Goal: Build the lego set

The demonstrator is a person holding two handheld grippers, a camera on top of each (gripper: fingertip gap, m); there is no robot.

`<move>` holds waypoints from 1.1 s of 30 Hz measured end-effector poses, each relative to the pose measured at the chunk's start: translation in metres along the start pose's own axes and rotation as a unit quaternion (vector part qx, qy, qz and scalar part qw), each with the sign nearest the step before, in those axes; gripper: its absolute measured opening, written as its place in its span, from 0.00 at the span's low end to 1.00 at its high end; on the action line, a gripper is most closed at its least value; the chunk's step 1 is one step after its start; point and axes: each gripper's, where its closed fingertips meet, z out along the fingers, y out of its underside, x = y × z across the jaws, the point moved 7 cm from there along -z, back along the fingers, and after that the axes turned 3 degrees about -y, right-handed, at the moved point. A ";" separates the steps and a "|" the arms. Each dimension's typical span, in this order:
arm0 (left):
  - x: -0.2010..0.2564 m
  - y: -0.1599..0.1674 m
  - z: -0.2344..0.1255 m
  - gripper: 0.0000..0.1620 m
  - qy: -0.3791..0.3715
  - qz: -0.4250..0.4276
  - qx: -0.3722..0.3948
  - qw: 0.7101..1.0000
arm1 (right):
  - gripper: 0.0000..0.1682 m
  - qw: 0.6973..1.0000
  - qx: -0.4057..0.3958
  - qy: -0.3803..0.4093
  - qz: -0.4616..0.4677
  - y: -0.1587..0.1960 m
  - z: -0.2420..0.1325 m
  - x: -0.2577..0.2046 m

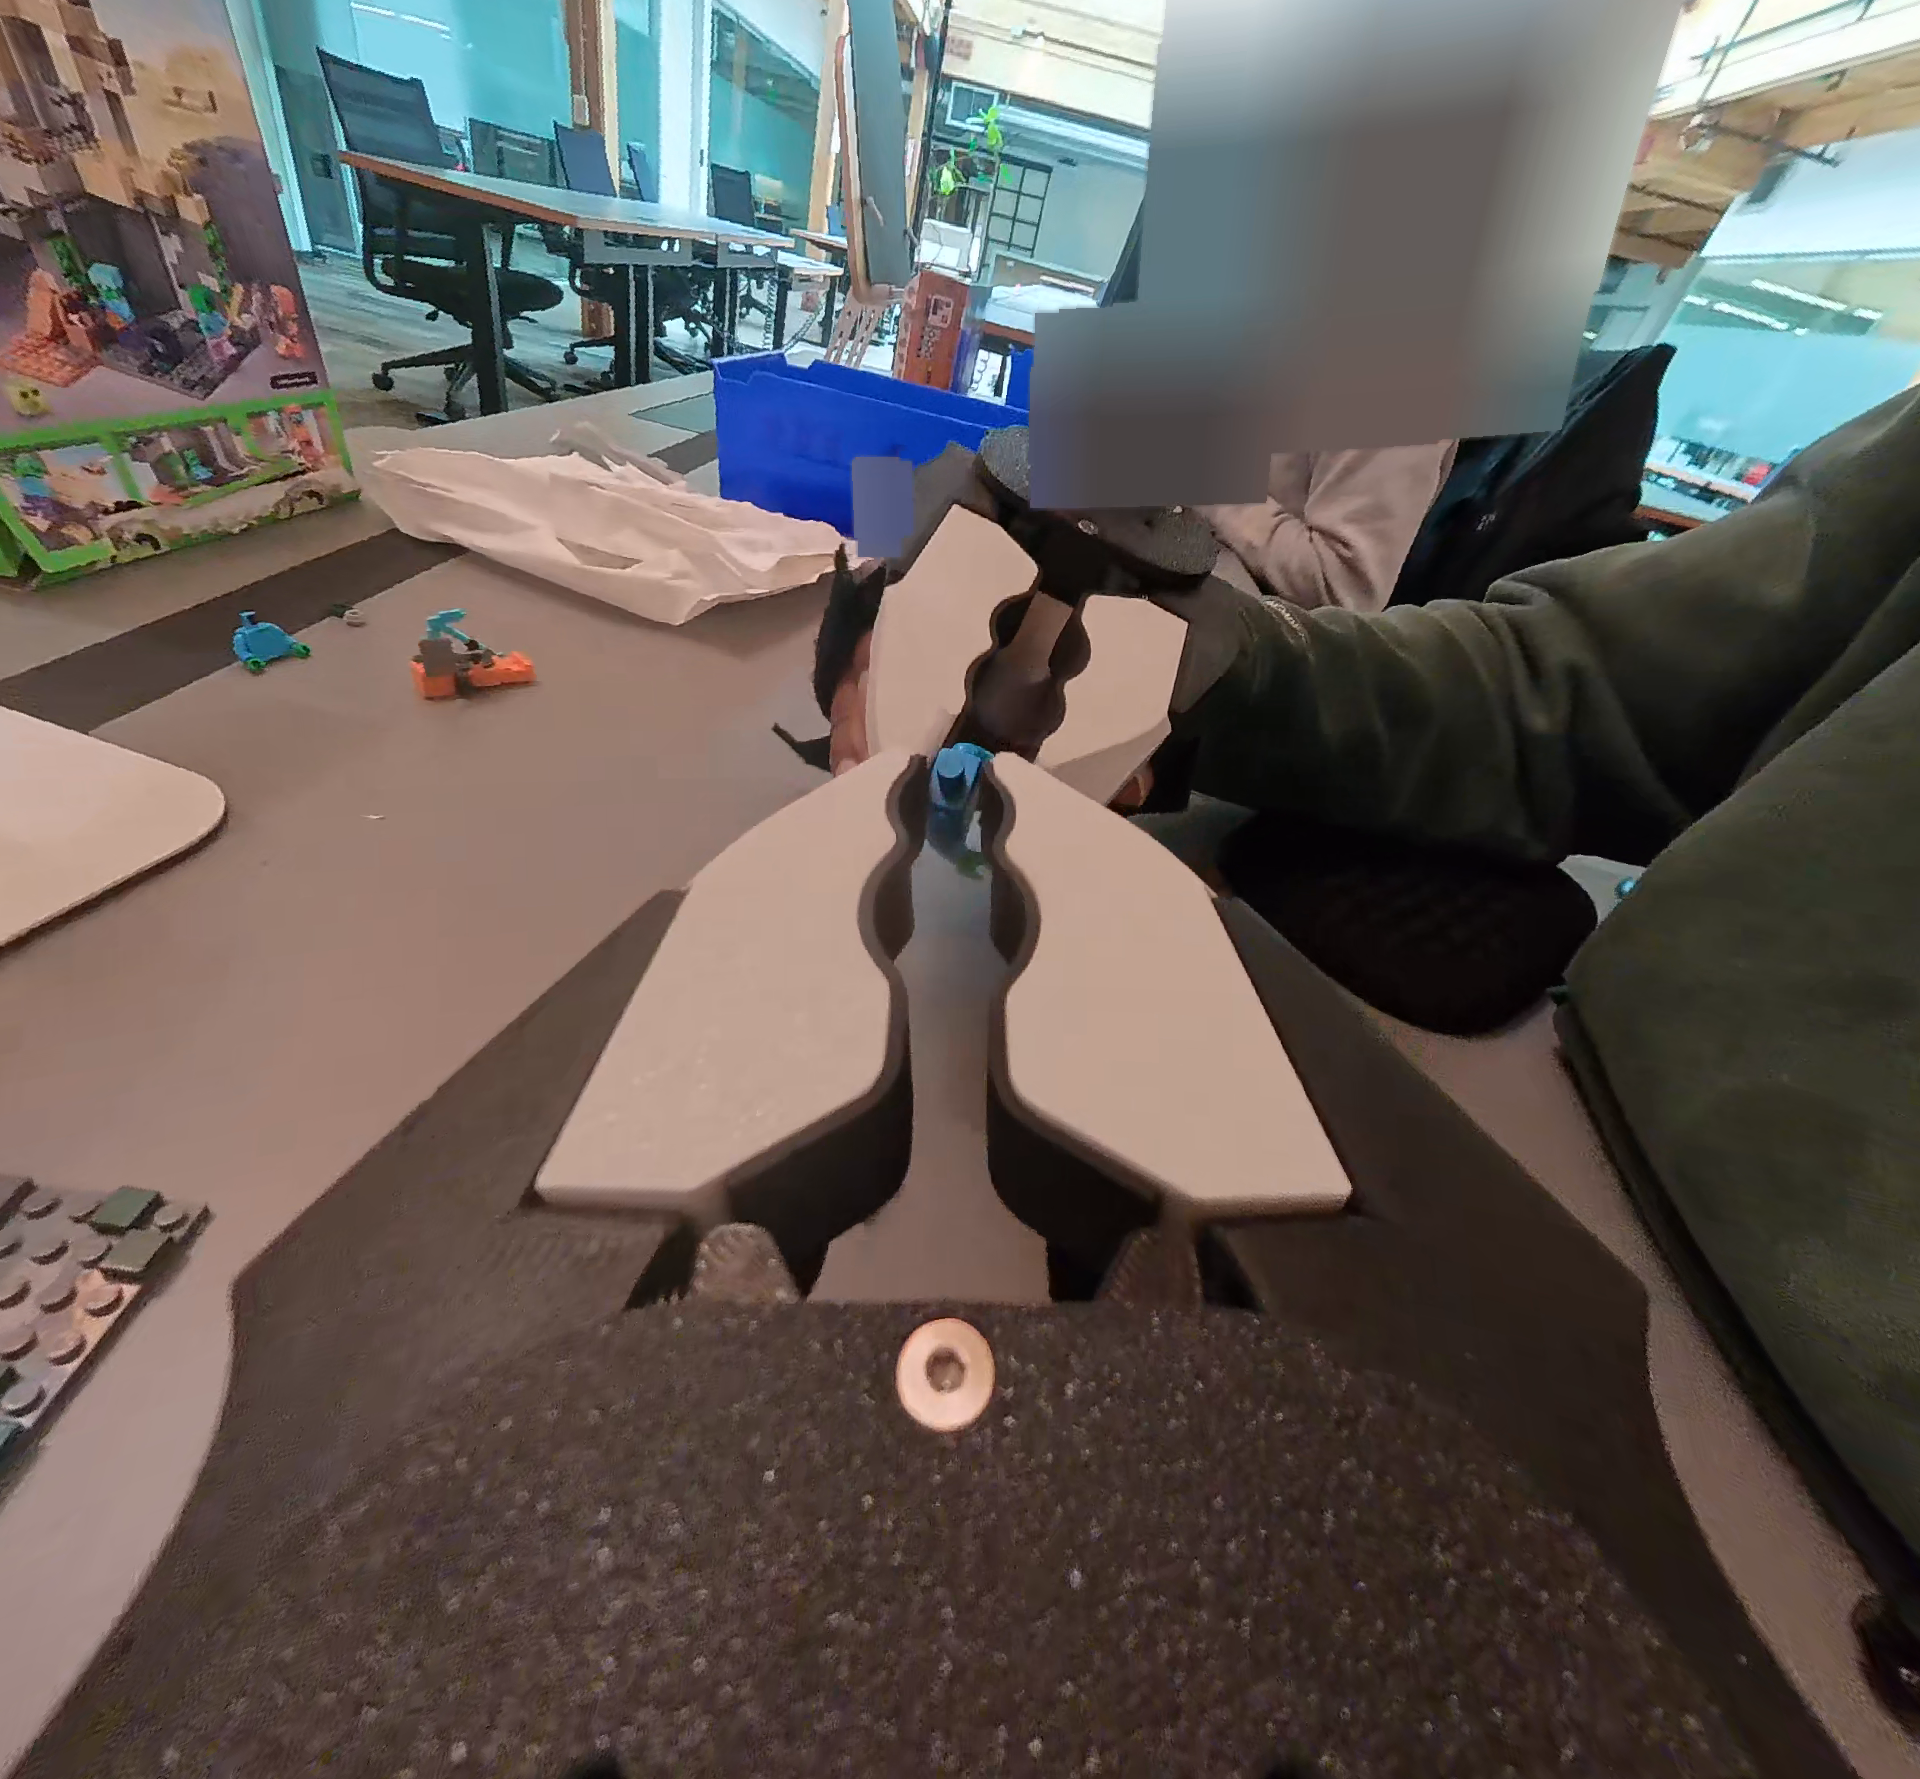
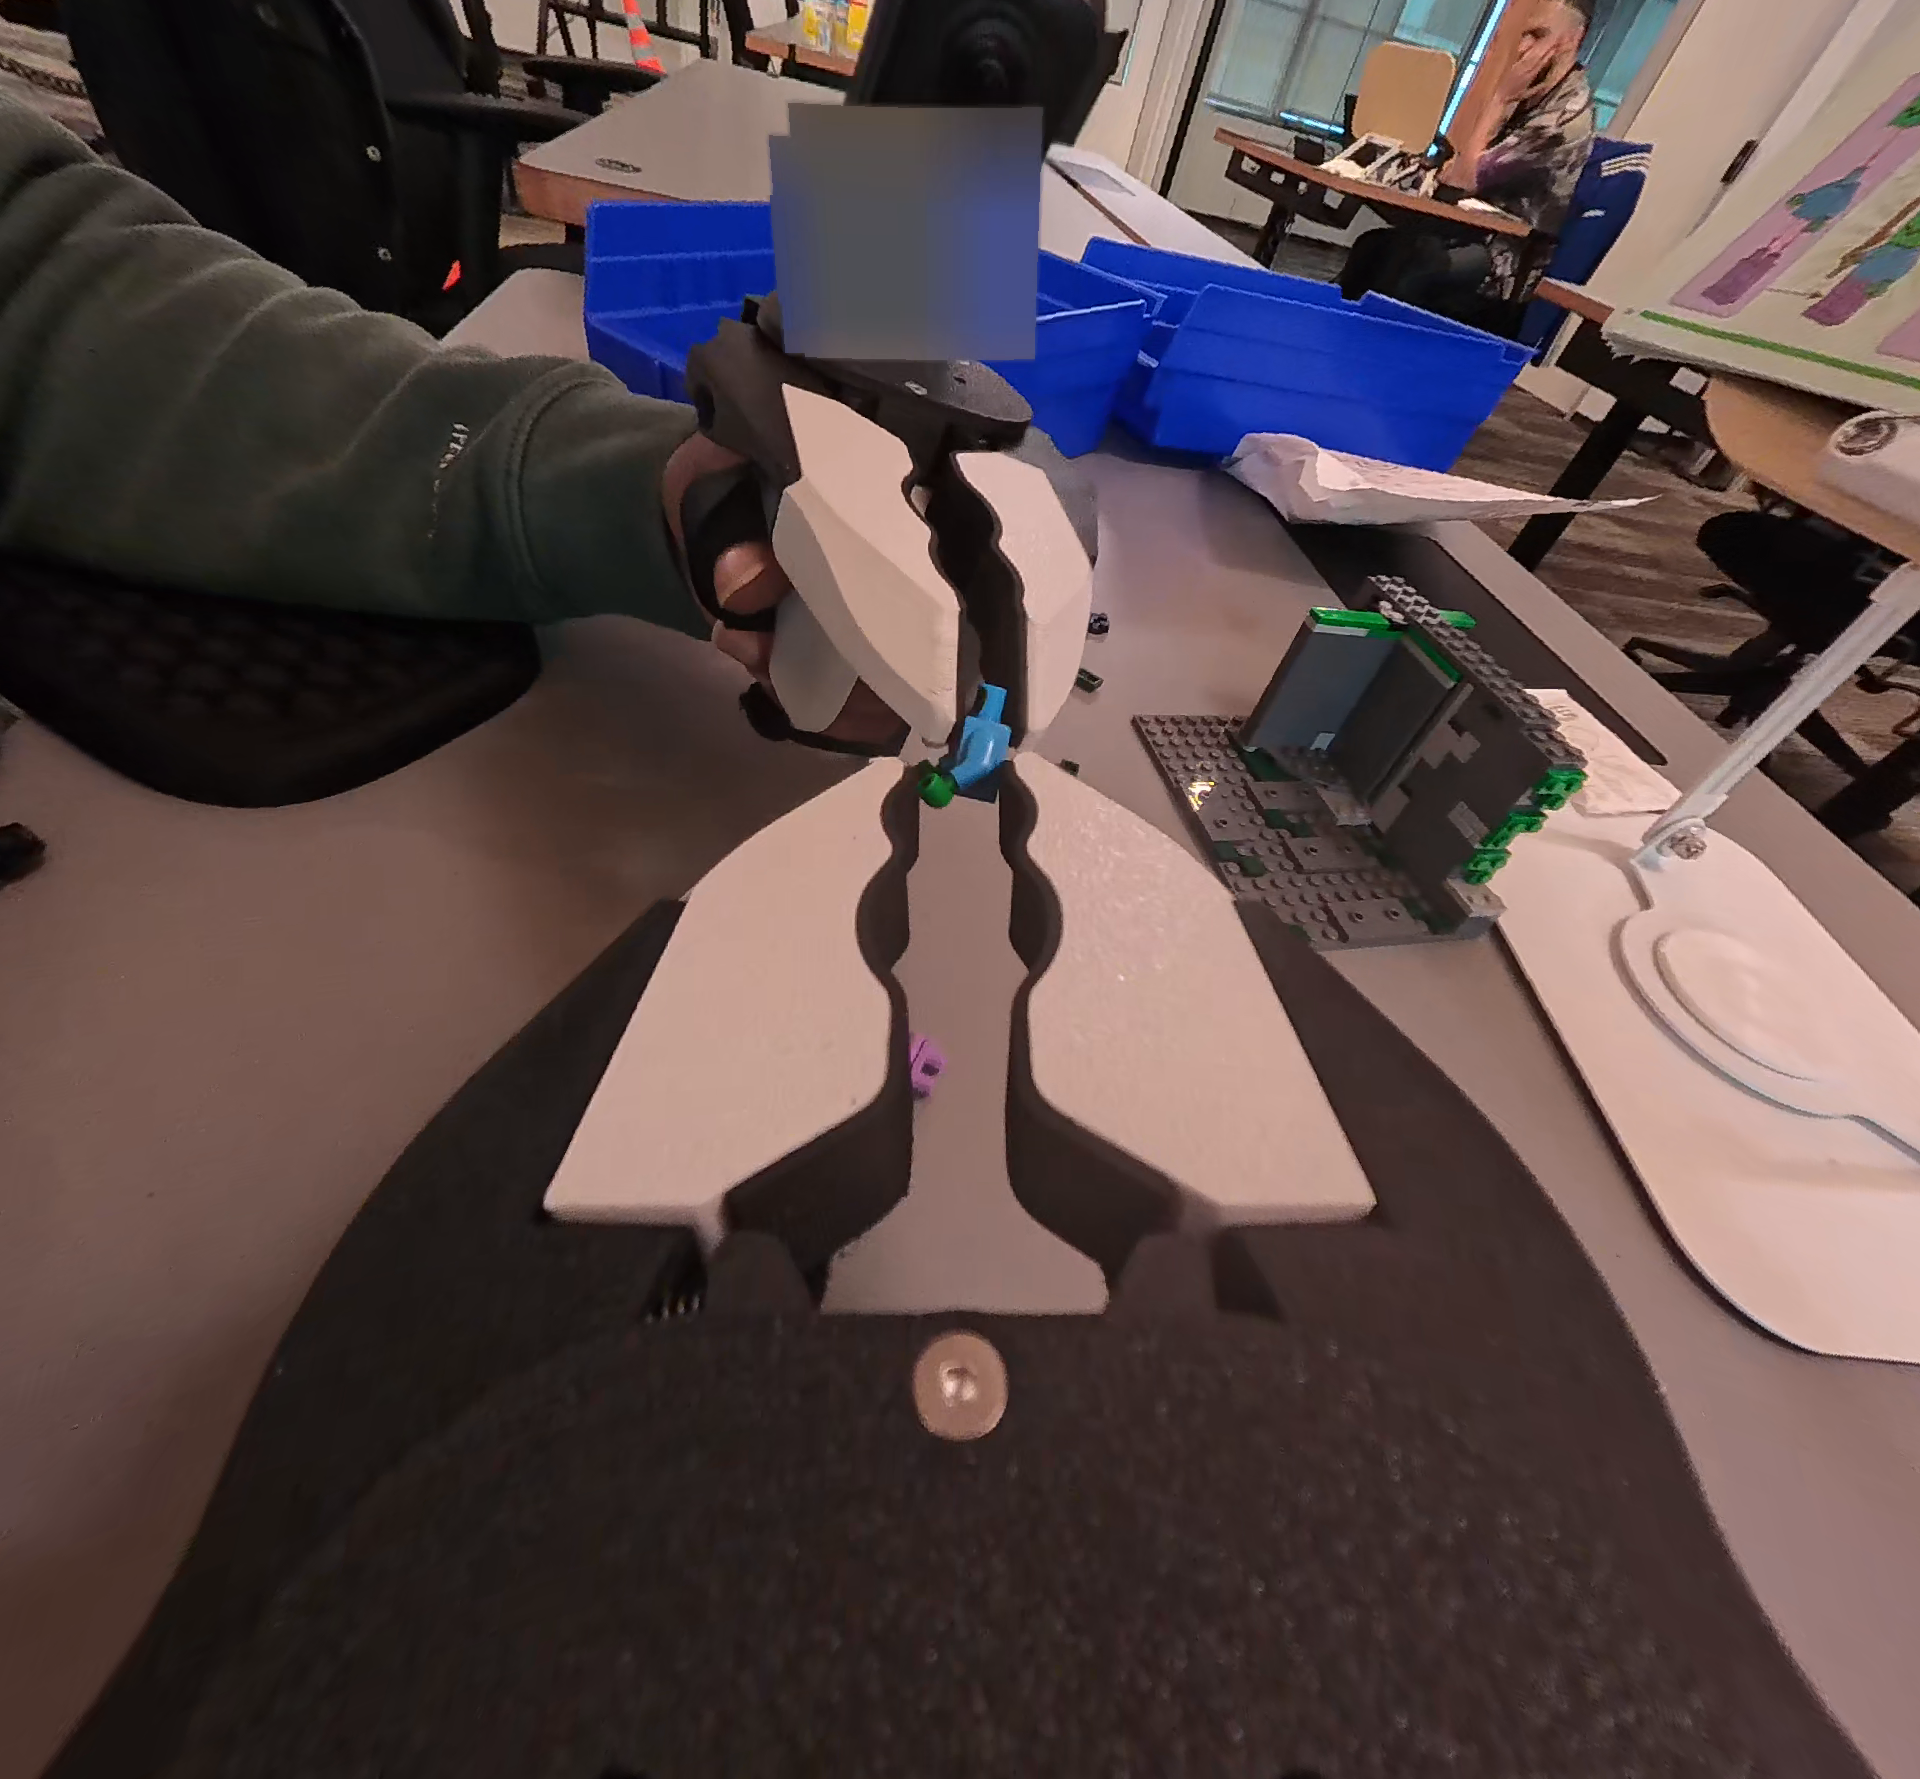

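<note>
Two grippers (image 1: 951,773) (image 2: 961,773) around blue piece (image 2: 980,742)

A small blue lego piece (image 1: 954,784) with a green stud at its lower end is hanging above the grey table, pinched at the meeting fingertips of both grippers and tilting slightly. A grey baseplate build (image 2: 1382,794) with dark walls and green trim is standing upright on the table, to the right in the right wrist view. Two small assemblies, a blue one (image 1: 265,640) and an orange one (image 1: 473,661), are lying far left near the set's box (image 1: 145,212), and a purple piece (image 2: 925,1062) is lying on the table.
</note>
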 end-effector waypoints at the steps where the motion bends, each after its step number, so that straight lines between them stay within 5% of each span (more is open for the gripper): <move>1: 0.000 0.000 0.000 0.06 -0.003 0.004 -0.001 1.000 | 0.08 1.000 0.003 0.002 0.000 0.000 0.000 0.000; 13: -0.001 -0.003 0.001 0.05 -0.021 0.010 -0.003 1.000 | 0.09 1.000 0.020 0.020 -0.002 -0.003 -0.004 0.003; 19: -0.001 0.000 -0.001 0.05 -0.067 0.087 -0.076 0.991 | 0.14 0.999 -0.007 0.001 0.034 0.000 -0.007 0.006; 26: 0.007 0.012 0.007 0.05 -0.096 0.191 -0.175 0.961 | 0.09 0.996 -0.076 -0.021 0.044 0.012 -0.002 0.002; 33: 0.008 0.017 0.005 0.05 -0.076 0.194 -0.177 0.962 | 0.04 0.996 -0.066 -0.038 0.051 0.016 -0.002 0.000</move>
